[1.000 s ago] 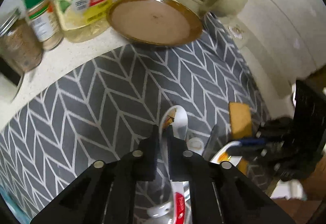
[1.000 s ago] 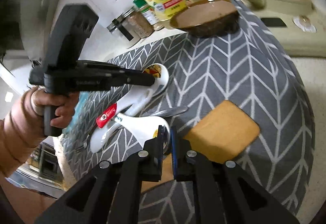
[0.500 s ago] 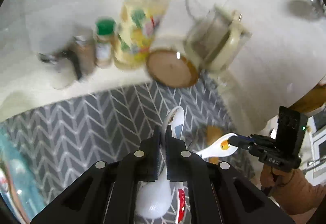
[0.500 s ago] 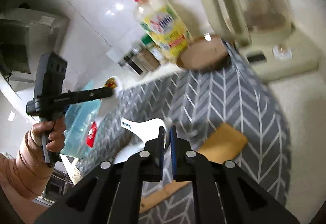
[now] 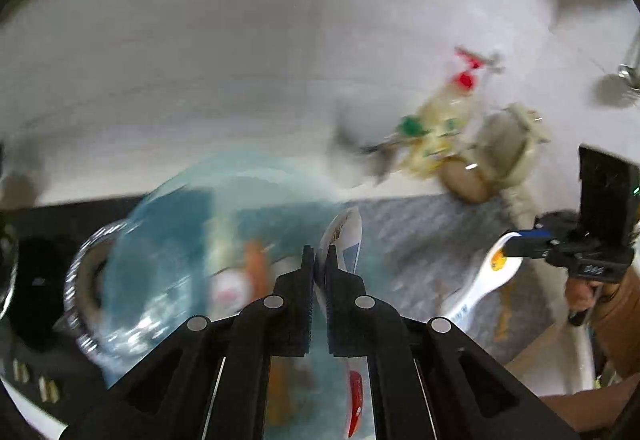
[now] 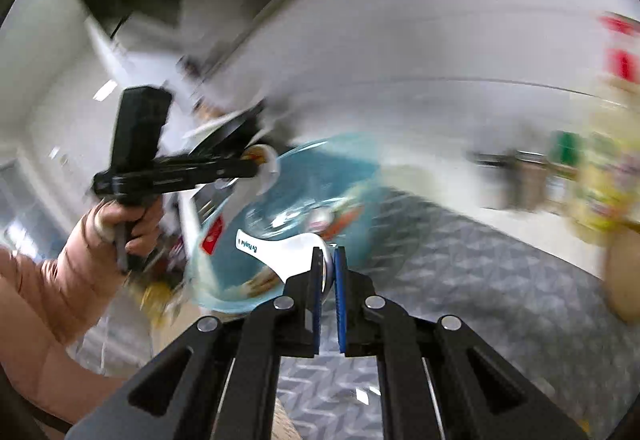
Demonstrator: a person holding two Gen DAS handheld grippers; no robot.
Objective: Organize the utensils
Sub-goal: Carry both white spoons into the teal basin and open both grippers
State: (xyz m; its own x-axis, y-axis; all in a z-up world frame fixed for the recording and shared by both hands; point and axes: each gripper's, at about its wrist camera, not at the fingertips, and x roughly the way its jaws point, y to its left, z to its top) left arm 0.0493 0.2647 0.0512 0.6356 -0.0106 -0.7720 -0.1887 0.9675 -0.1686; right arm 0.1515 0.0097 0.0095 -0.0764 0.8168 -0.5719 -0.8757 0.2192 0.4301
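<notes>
Grippers aloft, each clamped on a white spoon: L gripper (image 5: 319,260) w/ spoon (image 5: 345,236), R gripper (image 6: 329,264) w/ second spoon (image 6: 280,246), over blurred teal bin (image 6: 320,168).

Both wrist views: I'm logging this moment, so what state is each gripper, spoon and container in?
left gripper: jaws shut on a white spoon.
left white spoon: held, off the mat.
right gripper: jaws shut on another white spoon.
right white spoon: held in the air, near the blue tub.
blue tub: open, blurred items inside.
</notes>
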